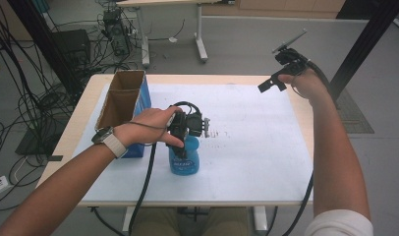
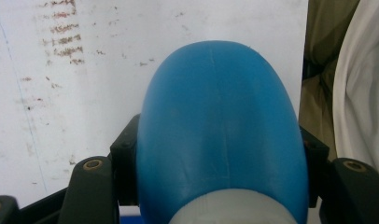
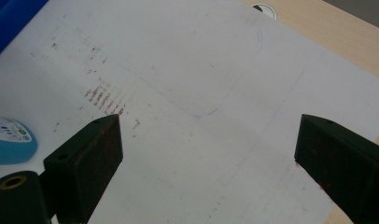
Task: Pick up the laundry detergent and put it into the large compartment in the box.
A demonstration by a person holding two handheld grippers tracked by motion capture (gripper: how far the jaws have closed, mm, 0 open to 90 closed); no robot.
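White table sheet (image 1: 256, 147) — left tool (image 1: 184, 147) clamps blue bottle (image 1: 185, 160); right tool (image 1: 273, 82) gapes, aloft.

one blue bottle (image 1: 185, 158) standing on the white sheet (image 1: 256, 142); one open cardboard box (image 1: 123, 101) just left of the bottle; two hand-held grippers, left gripper (image 1: 184, 129) over the bottle, right gripper (image 1: 278, 78) well right of it; one wristwatch (image 1: 110, 141) left of the bottle; one table (image 1: 79, 123)
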